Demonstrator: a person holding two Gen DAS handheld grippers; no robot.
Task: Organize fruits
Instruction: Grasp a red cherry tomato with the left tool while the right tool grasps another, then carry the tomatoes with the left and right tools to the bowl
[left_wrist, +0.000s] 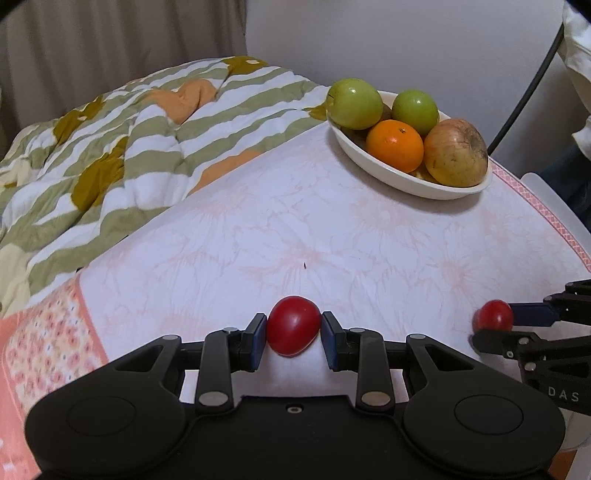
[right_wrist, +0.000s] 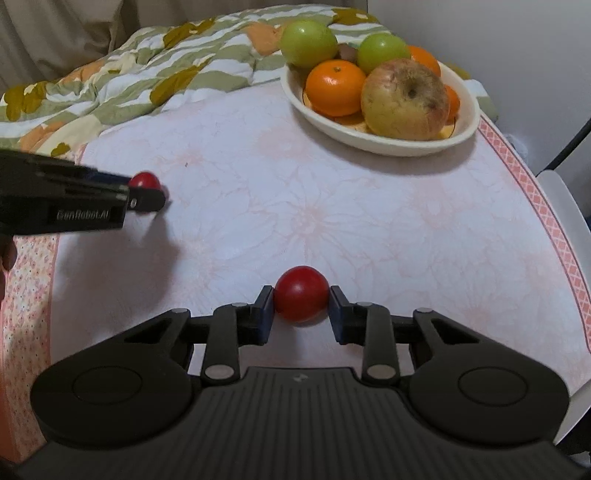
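Observation:
My left gripper (left_wrist: 293, 325) is shut on a small red tomato (left_wrist: 293, 332) that rests on the flowered tablecloth, with a blue pad against each side. My right gripper (right_wrist: 301, 299) is shut on a second red tomato (right_wrist: 301, 291), also down at the cloth. Each wrist view shows the other gripper: the right gripper (left_wrist: 495, 326) with its tomato (left_wrist: 493, 314) at the right edge, and the left gripper (right_wrist: 147, 194) with its tomato (right_wrist: 146, 180) at the left. A cream bowl (left_wrist: 388, 175) (right_wrist: 332, 129) at the far right holds green apples, oranges and a yellowish apple.
A striped green, white and orange quilt (left_wrist: 129, 147) lies bunched along the table's far left side. The table's pink patterned border (right_wrist: 546, 206) marks its right edge, and a white chair (right_wrist: 565, 206) stands beyond it. A black cable (left_wrist: 528, 96) hangs at the back wall.

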